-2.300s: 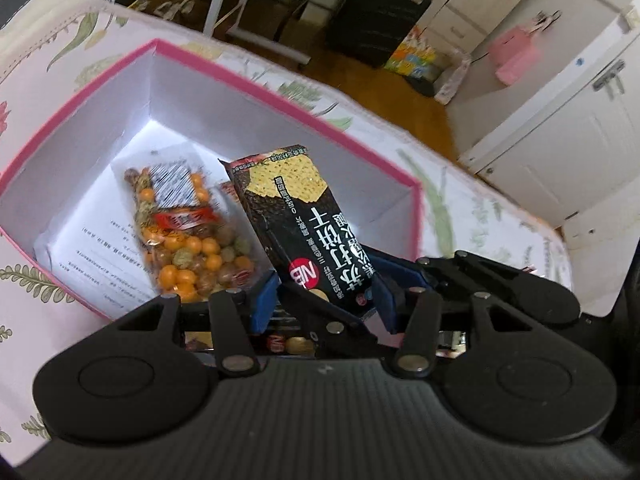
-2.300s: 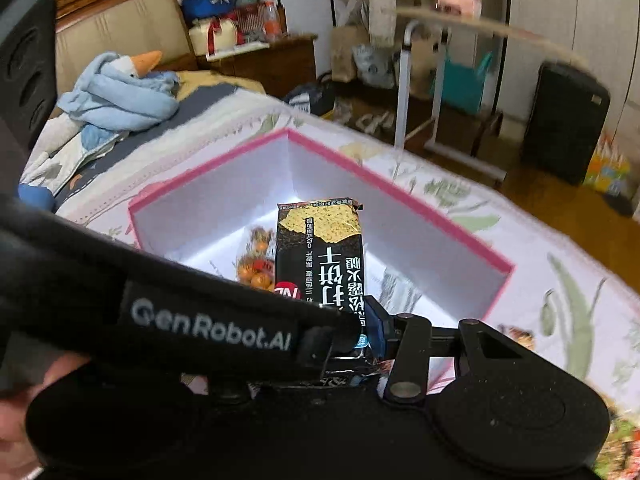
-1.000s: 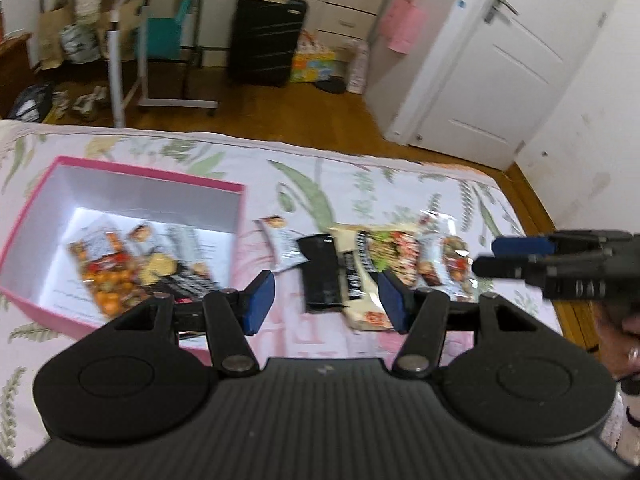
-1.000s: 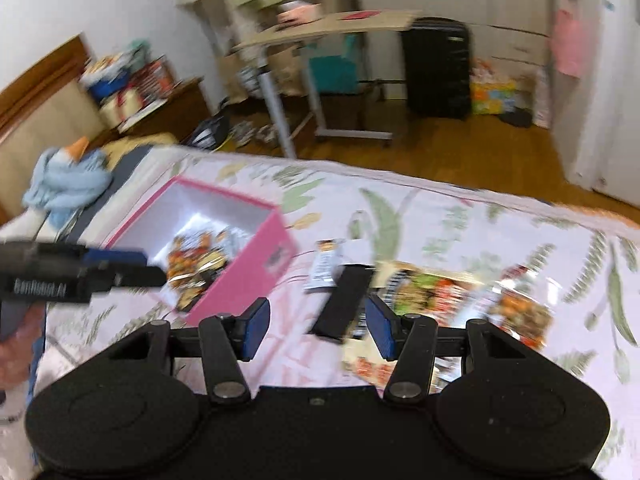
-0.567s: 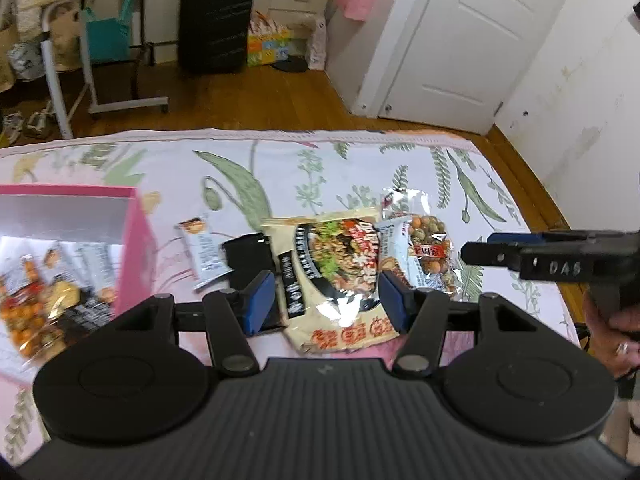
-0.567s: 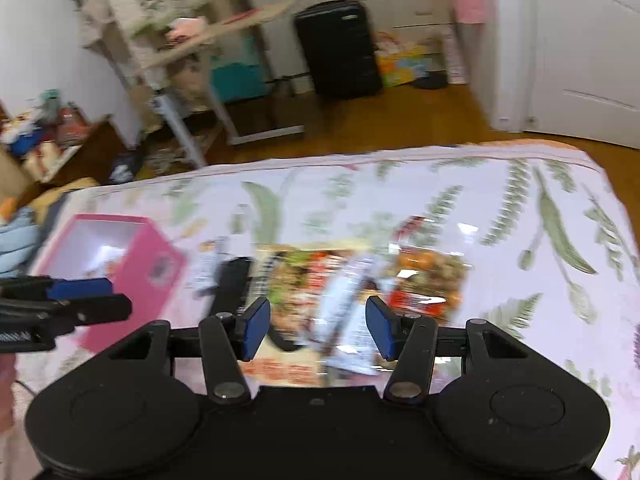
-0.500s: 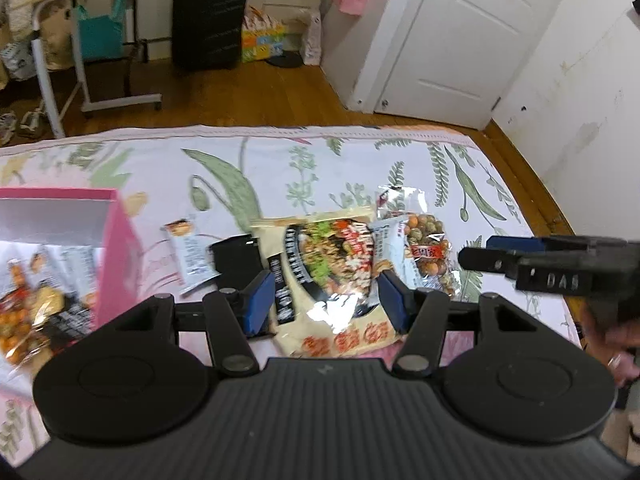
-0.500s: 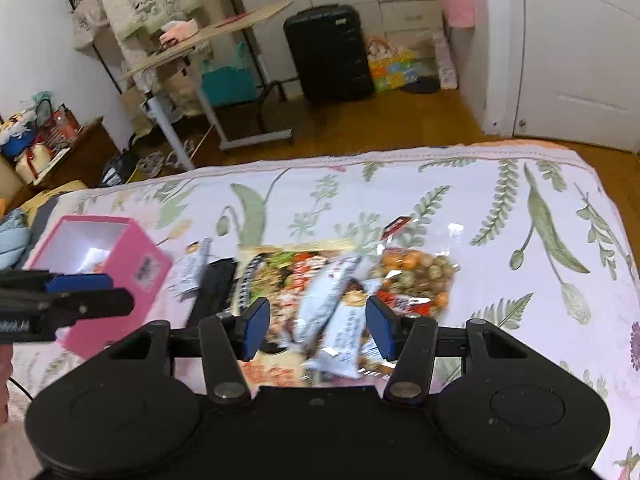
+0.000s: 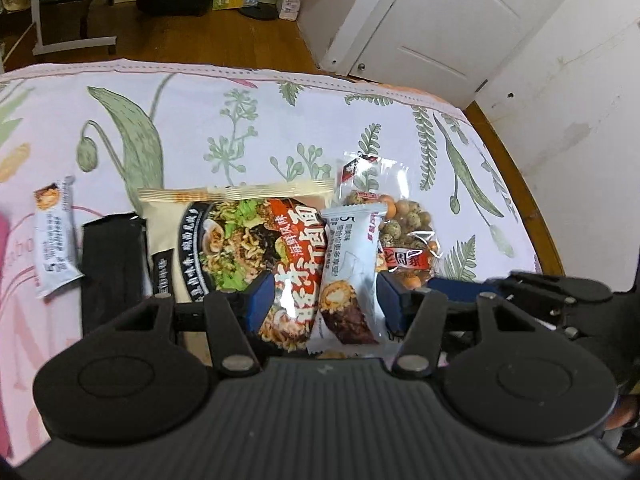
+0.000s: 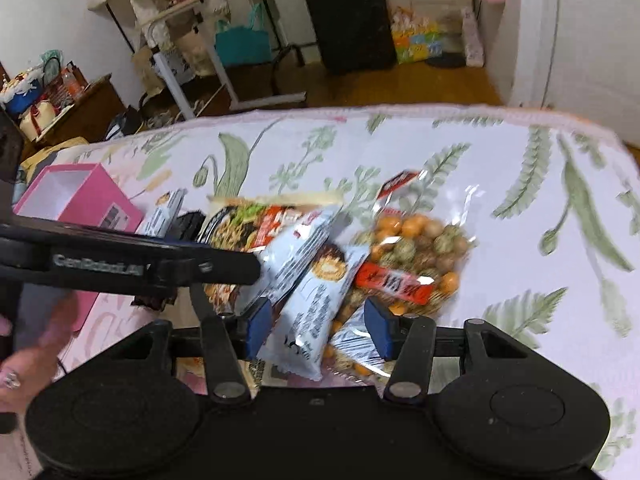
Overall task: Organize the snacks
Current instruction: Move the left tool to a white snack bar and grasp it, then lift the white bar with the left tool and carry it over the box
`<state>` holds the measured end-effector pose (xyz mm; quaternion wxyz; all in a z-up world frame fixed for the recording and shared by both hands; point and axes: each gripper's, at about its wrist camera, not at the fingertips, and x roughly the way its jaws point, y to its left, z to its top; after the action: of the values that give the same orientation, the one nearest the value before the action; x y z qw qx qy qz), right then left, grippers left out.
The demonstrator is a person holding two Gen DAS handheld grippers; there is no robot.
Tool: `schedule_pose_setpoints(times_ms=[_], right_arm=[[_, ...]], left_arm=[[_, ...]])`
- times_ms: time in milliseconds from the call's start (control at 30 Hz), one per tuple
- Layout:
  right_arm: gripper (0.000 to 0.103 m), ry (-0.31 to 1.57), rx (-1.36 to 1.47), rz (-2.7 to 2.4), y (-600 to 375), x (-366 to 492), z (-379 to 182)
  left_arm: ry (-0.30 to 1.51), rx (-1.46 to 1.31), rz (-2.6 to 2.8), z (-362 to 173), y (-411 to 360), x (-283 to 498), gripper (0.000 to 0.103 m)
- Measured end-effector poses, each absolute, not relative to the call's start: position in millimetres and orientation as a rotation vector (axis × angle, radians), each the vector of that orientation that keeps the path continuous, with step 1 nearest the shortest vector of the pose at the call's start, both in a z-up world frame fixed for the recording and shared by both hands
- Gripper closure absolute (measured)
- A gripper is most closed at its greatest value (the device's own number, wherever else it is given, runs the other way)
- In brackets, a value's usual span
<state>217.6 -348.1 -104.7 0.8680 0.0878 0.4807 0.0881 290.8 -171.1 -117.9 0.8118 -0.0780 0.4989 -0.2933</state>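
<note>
Both my left gripper (image 9: 322,300) and right gripper (image 10: 316,322) hang spread and empty over the snack pile (image 10: 320,264) on the bedspread (image 9: 240,120). Five packets, I think, remain unsorted; farther left, the pink box (image 10: 86,200) waits.

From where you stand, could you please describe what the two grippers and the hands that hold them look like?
Both are matte black plastic. The left gripper and right gripper each have two blue finger pads on black linkages with silver pivot pins, above two round discs and a ribbed body. The left one's side reads GenRobot.AI in pale letters. The left hand is bare; no cables show.
</note>
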Motion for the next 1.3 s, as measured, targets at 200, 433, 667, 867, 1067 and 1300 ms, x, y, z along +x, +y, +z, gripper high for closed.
schedule_pose_setpoints(times_ms=[200,433,667,867,1067,1300], right_arm=[[0.052,1.047,0.17,0.209,-336.9,230.8,-125.5],[0.063,1.054,0.131,0.198,-328.6,233.1,-127.8],[0.065,1.086,0.132,0.174,-326.8,228.9,-123.0],[0.064,1.108,0.173,0.158,-330.2,226.2,-120.2],[0.064,1.135,0.167,0.138,-330.7,219.8,-116.2],[0.064,1.143,0.205,0.107,-335.6,198.1,-100.9]], left_arm=[[1.059,-0.117,-0.665,-125.9,-182.1,294.9,0.051],[1.028,0.047,-0.619,-121.7,-196.2,283.1,0.071],[1.044,0.09,-0.586,-115.7,-194.7,276.9,0.075],[1.041,0.086,-0.579,-110.6,-190.5,271.9,0.075],[1.043,0.107,-0.569,-104.1,-188.9,263.1,0.075],[1.045,0.124,-0.566,-91.5,-179.3,246.4,0.075]])
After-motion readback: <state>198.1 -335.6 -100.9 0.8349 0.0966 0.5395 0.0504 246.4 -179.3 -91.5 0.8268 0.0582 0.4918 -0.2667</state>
